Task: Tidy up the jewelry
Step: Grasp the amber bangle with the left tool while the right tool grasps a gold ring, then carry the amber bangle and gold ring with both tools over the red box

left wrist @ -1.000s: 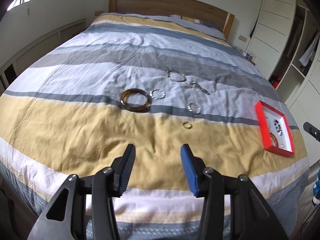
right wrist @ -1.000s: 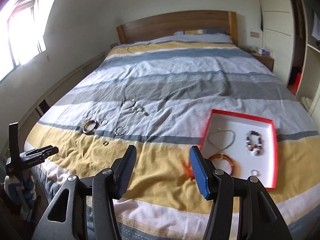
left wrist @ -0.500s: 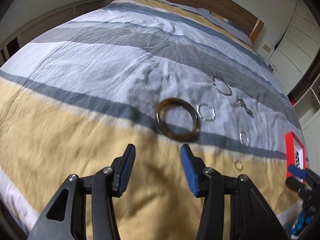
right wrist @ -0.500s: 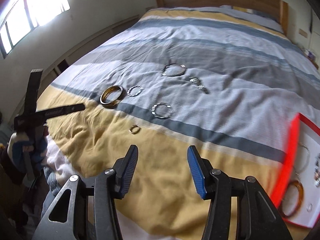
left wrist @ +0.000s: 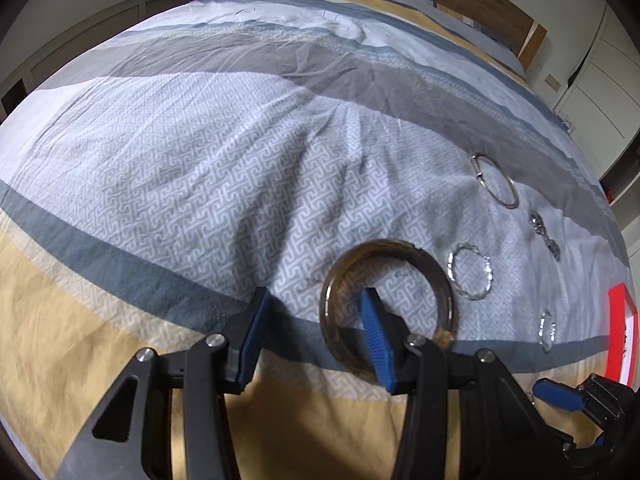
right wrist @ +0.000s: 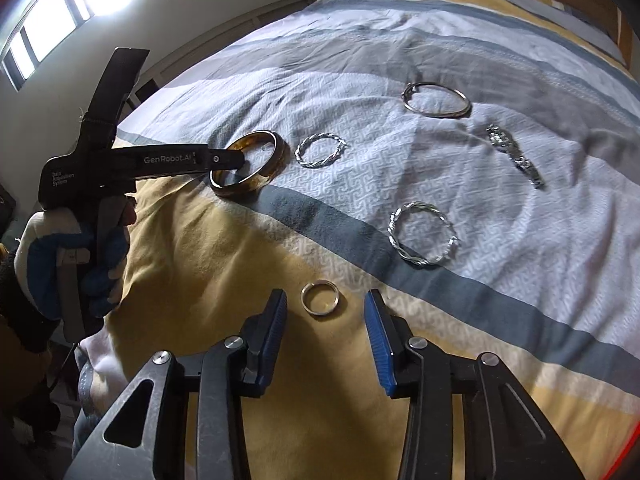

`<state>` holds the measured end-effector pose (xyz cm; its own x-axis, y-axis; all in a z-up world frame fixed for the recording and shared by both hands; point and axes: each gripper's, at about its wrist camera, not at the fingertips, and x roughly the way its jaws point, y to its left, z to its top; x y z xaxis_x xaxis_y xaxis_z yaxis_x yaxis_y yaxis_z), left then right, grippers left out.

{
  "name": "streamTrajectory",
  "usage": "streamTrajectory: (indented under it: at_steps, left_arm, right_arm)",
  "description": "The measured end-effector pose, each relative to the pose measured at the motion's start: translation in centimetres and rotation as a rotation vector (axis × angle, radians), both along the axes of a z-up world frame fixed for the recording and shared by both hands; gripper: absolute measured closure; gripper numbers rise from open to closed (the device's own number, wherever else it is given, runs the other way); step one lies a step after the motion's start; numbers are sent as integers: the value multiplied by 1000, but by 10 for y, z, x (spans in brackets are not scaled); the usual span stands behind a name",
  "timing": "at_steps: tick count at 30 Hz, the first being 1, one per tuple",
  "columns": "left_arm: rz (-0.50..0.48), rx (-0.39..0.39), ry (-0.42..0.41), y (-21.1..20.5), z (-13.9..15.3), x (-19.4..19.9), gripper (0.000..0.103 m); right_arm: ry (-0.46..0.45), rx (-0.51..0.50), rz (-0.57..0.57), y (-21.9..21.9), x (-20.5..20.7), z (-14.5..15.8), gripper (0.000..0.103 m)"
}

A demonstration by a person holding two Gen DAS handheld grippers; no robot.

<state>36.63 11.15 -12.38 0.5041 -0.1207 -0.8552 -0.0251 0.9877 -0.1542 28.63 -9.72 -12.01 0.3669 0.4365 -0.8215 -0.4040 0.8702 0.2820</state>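
Left gripper (left wrist: 312, 312): jaws apart, straddling the near-left rim of the amber bangle (left wrist: 386, 304), one finger inside the hoop, ready to pinch the band; no clamp seen.

Right gripper (right wrist: 325, 322): jaws apart, just been narrowing to suit the small ring (right wrist: 320, 299), which lies between the tips, untouched.

Bed (right wrist: 200, 264): twisted bracelets at 12 and 1 o'clock of the ring.

Red tray (left wrist: 622, 336): at 3 o'clock, destination.

Change: both grippers were high over the bed; now low at their pieces.
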Motion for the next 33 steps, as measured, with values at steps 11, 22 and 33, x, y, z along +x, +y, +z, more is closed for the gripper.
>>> streamTrajectory:
  at_steps: [11, 22, 33]
  left_arm:
    - [18, 33, -16, -5, 0, -6, 95]
    - [49, -18, -29, 1, 24, -54, 95]
    - [16, 21, -74, -7, 52, -115, 95]
  right_arm:
    - [-12, -39, 19, 10, -4, -10, 82]
    - [-45, -34, 13, 7, -34, 19, 83]
    - [-97, -37, -37, -14, -89, 56, 83]
